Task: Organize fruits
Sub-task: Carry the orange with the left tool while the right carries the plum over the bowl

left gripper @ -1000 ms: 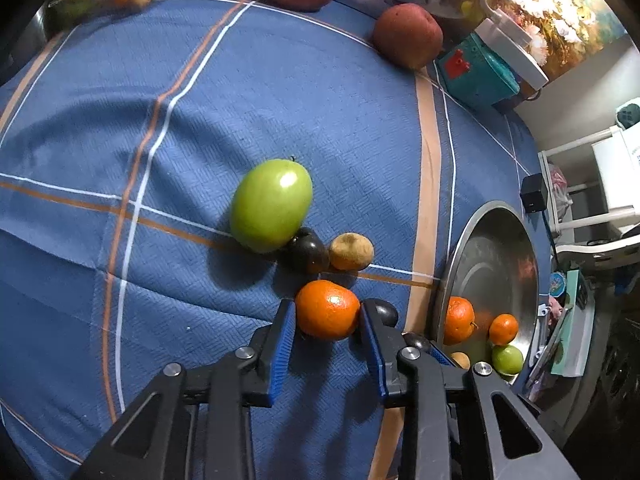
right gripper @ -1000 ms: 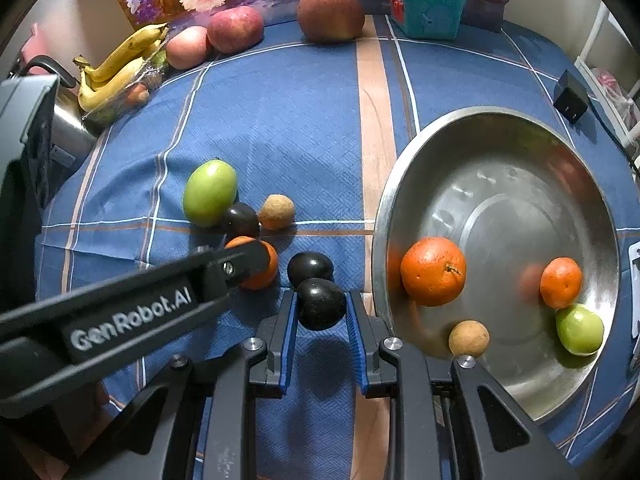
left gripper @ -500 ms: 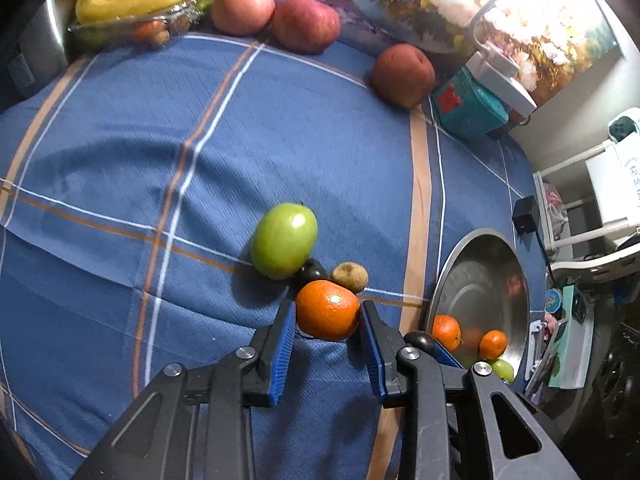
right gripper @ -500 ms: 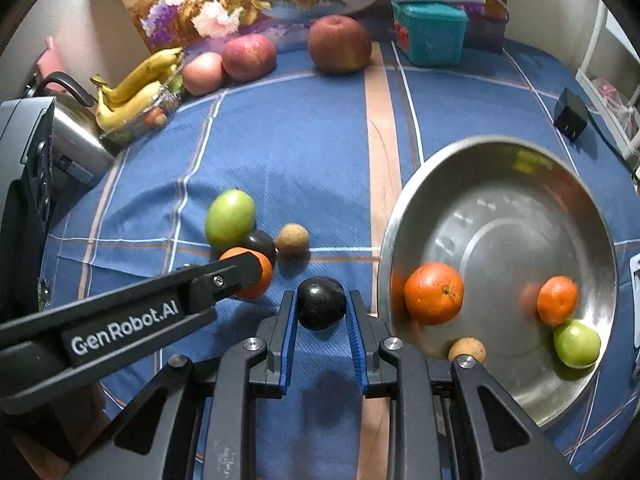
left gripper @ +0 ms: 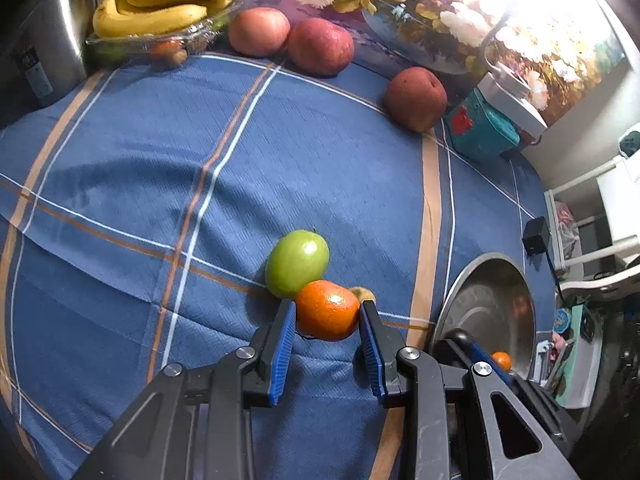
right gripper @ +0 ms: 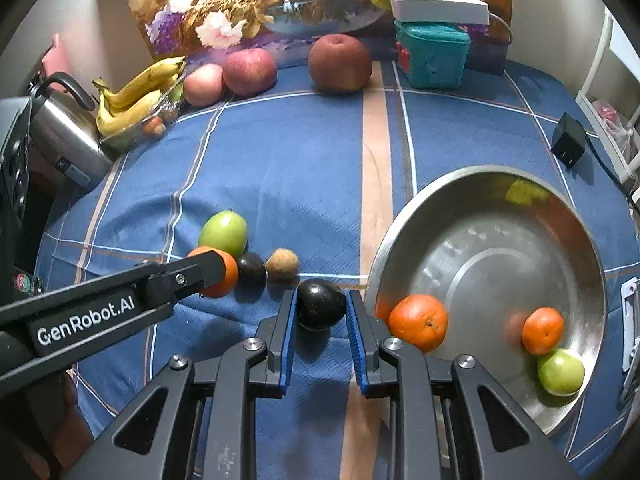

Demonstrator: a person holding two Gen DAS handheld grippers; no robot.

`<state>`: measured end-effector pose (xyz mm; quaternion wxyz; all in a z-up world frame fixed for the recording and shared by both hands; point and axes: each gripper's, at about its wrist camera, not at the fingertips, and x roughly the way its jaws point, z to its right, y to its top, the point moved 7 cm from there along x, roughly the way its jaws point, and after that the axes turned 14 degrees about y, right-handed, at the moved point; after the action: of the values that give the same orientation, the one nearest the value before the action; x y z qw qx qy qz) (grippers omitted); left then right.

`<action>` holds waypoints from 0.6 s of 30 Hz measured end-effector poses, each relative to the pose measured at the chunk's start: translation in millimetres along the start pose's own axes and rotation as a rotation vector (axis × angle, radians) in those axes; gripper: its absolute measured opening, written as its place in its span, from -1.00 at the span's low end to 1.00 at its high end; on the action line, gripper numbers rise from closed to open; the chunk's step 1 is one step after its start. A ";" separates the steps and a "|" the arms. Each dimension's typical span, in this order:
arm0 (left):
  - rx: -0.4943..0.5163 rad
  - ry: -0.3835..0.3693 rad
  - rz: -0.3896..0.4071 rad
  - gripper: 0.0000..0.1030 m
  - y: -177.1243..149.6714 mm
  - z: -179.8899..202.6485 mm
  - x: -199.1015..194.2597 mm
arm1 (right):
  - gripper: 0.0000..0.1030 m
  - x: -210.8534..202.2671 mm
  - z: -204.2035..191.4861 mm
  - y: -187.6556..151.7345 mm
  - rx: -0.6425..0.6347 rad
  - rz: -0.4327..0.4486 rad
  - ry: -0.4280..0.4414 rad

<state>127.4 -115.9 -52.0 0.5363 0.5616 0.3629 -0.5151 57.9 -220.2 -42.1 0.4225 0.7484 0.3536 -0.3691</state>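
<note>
Both fruits are small, round and light. The orange (left gripper: 327,310) has firm, grippy skin; the dark plum (right gripper: 321,305) looks smooth and slippery — best pinched across the widest part, and gently (it would bruise). The left gripper (left gripper: 328,322) is clamped on the orange, which sits between the pad tips near the green fruit (left gripper: 297,263). The right gripper (right gripper: 321,312) is clamped on the plum, just left of the bowl (right gripper: 472,176) — its likely destination.
</note>
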 end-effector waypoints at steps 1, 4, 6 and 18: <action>-0.002 0.004 0.005 -0.33 1.5 0.8 -0.7 | -0.51 -2.5 1.9 2.1 -0.003 0.004 -0.010; -0.005 0.005 0.018 -0.33 5.7 5.6 -3.5 | -0.51 -11.6 7.8 9.9 0.002 0.019 -0.023; 0.002 0.013 0.031 -0.33 8.3 9.7 -6.6 | -0.51 -18.1 11.6 15.0 0.009 0.029 -0.027; 0.139 0.010 0.094 -0.33 8.7 66.5 -26.5 | -0.51 -35.1 53.7 22.5 0.101 0.059 -0.008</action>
<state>117.6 -178.4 -17.4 0.5179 0.6163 0.3023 -0.5105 46.5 -284.7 -23.8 0.3961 0.7775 0.3108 -0.3768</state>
